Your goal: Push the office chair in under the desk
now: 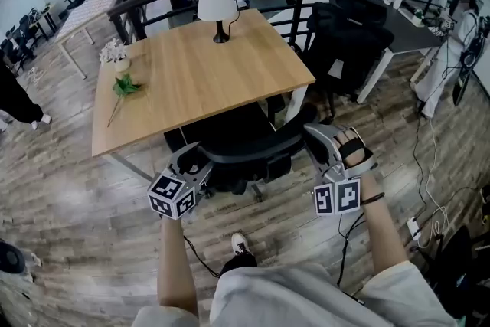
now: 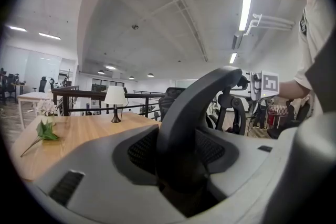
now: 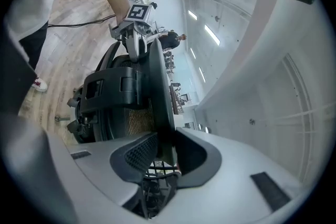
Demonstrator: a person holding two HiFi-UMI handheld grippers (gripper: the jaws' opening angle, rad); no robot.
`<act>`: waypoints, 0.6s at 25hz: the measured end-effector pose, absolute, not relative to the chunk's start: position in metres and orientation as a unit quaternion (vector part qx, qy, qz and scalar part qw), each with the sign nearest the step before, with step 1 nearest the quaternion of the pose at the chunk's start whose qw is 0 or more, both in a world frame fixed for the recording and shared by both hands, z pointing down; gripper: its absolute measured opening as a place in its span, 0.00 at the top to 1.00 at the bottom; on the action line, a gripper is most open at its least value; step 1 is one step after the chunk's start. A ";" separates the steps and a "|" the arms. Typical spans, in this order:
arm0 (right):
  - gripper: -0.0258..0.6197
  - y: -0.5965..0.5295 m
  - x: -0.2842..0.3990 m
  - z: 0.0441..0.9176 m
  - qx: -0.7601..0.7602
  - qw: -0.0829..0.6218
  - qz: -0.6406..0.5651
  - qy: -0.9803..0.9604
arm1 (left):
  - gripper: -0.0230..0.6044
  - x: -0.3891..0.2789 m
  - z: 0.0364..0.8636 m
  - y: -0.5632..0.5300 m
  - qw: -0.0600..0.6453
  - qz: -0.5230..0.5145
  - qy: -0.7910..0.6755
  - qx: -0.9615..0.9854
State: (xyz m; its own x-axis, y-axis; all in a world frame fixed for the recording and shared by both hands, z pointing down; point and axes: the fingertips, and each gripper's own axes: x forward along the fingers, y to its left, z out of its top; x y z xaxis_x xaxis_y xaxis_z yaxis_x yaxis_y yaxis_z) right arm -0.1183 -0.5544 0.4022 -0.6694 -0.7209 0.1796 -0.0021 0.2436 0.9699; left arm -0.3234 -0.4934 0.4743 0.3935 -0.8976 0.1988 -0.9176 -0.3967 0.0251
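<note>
Left gripper (image 1: pixel 195 162) is closed wide around the thick curved top frame of the office chair (image 1: pixel 249 149) backrest; the frame fills the space between its jaws. Right gripper (image 1: pixel 315 135) is closed to a narrower setting on the thin edge of the same backrest, further to the right, with both pads against that edge.

Handling (judgement):
- The chair stands on casters on a wooden floor and should roll with a moderate push, though it is probably fairly heavy.
- The top frame looks like stiff plastic and suits a firm hold. The mesh below it looks soft and would give under load.
- The seat may swivel if one side is pushed harder, so equal force from both grippers is advised.
- The smooth frame may slip in the jaws, so push along the jaw line, not across it.

Location: the chair is directly ahead of both grippers. Its seat reaches under the near edge of the table (image 1: pixel 191 73) beyond the grippers, while the backrest stands clear of that edge.

Arm pose: both forearms extend forward and down, roughly parallel. The left gripper sits level; the right gripper is rolled onto its side, and its hand (image 1: pixel 354 153) wears a dark strap
</note>
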 end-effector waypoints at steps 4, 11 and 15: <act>0.78 -0.570 -0.140 0.401 0.257 0.319 -0.557 -0.722 | 0.57 -0.346 0.473 -0.512 0.064 0.064 -0.540 0.837; 0.78 -0.596 -0.177 0.398 0.286 0.313 -0.542 -0.725 | 0.57 -0.386 0.469 -0.544 0.058 0.052 -0.533 0.842; 0.78 -0.614 -0.194 0.397 0.304 0.317 -0.536 -0.720 | 0.57 -0.403 0.468 -0.563 0.055 0.052 -0.531 0.844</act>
State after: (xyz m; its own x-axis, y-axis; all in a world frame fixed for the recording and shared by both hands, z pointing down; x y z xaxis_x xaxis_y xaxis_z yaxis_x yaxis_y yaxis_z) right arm -0.1936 -0.6139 0.3968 -0.6137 -0.7787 0.1302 -0.0984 0.2391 0.9660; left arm -0.4033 -0.5629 0.4678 0.4311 -0.8902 0.1469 -0.9018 -0.4306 0.0375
